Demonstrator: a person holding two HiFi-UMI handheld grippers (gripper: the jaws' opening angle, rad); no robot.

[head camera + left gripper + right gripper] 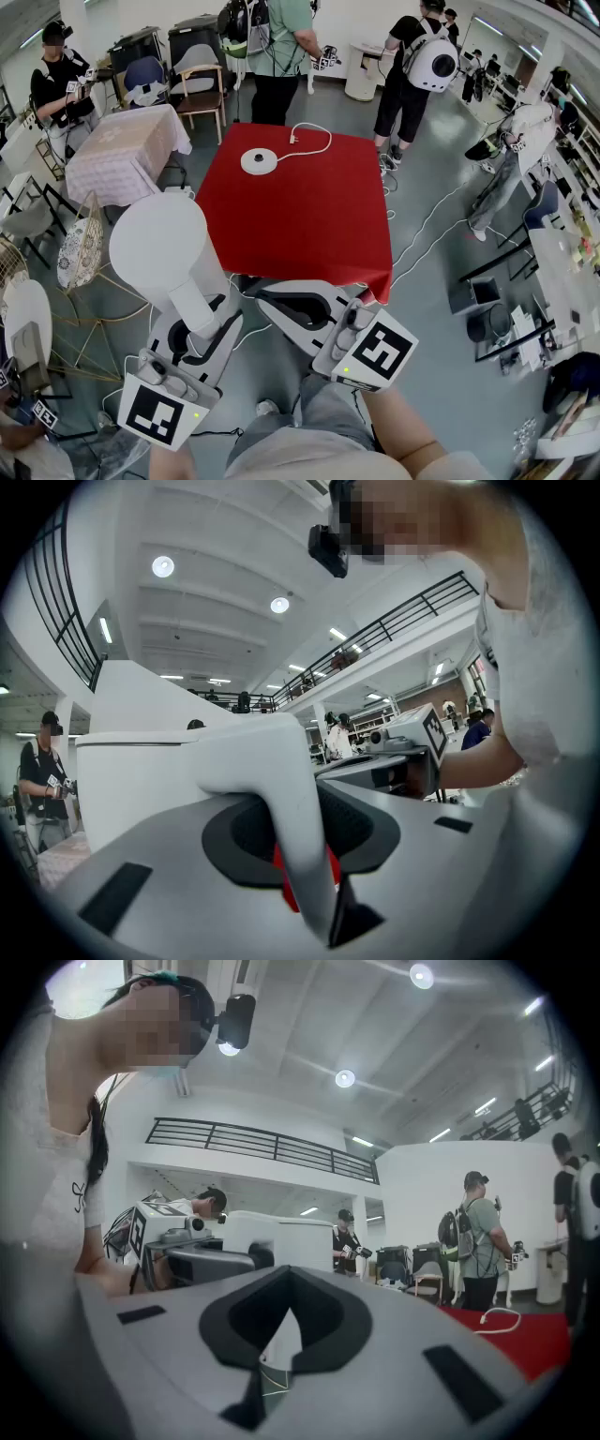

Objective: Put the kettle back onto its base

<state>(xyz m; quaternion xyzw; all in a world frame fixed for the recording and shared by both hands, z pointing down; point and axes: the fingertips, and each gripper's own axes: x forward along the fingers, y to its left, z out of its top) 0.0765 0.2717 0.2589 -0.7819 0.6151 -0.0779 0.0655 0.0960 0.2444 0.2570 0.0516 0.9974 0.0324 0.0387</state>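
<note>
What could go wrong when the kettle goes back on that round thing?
The kettle hangs only by its handle in the left tongs, out beyond the red table; if the grip slips, it could fall to the floor. The base sits near the table's far side with its cord looping beside it, so the kettle might land off-centre or catch the cord.

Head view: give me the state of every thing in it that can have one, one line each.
kettle: held in the air beside the table, off its base.
base: bare, lying flat on the red table.
cord: looped loose on the table.
left tongs: closed on the kettle.
right tongs: closed, nothing between them.
</note>
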